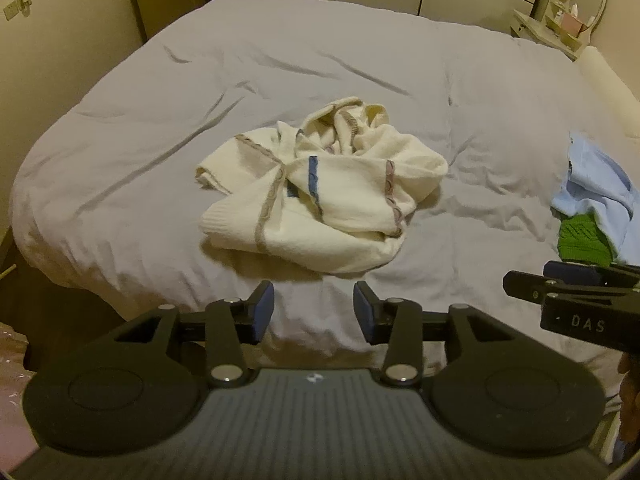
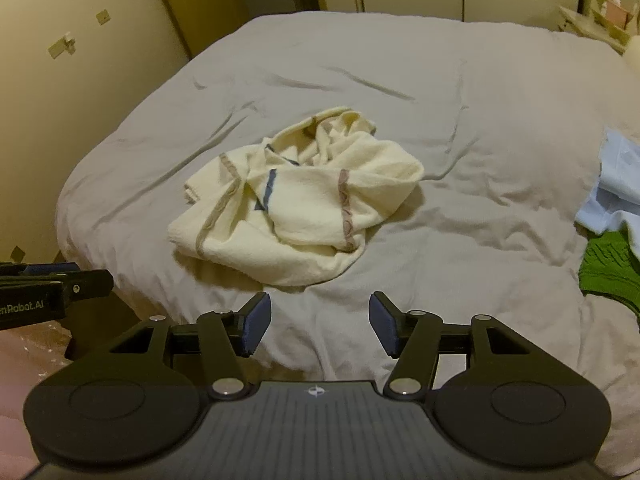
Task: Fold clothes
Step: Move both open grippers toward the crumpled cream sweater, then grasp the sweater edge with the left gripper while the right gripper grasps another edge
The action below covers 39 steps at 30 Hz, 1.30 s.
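A cream knitted garment (image 1: 320, 196) with grey and blue stripes lies crumpled in a heap on the middle of the bed; it also shows in the right wrist view (image 2: 296, 208). My left gripper (image 1: 314, 310) is open and empty, held over the bed's near edge just short of the heap. My right gripper (image 2: 318, 322) is open and empty, likewise just short of the heap. The right gripper also shows from the side at the right of the left wrist view (image 1: 568, 292), and the left gripper at the left of the right wrist view (image 2: 60, 284).
The bed has a wrinkled grey duvet (image 1: 280, 64). A light blue garment (image 1: 600, 184) and a green knit (image 1: 582, 240) lie at the bed's right edge. Walls and a door (image 2: 200, 0) stand to the left, wardrobes behind, a shelf with a mirror (image 1: 568, 16) at the far right.
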Each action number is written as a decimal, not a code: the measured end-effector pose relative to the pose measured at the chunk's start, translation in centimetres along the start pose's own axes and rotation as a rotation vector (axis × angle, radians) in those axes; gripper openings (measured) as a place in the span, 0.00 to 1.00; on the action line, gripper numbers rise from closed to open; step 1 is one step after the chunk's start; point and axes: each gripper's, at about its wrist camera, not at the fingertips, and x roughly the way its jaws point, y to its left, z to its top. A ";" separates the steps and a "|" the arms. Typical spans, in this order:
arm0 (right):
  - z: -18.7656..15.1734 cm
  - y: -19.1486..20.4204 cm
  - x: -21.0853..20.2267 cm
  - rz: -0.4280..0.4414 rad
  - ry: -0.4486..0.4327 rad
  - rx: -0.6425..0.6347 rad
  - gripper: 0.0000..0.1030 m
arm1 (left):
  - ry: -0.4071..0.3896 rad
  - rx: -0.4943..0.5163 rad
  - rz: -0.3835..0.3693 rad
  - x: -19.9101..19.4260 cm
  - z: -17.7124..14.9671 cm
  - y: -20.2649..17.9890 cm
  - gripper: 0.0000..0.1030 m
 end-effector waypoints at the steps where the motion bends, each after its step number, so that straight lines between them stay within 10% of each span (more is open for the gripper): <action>1: 0.0 0.1 0.1 0.003 0.002 -0.005 0.56 | 0.003 -0.004 0.004 0.0 -0.1 0.2 0.38; 17: 2.1 1.2 4.6 -0.014 0.055 0.020 0.61 | 0.065 0.009 0.027 4.4 2.3 4.3 0.39; 39: 6.4 2.2 17.5 -0.239 0.205 0.480 0.62 | 0.202 0.373 -0.159 21.3 17.5 10.6 0.42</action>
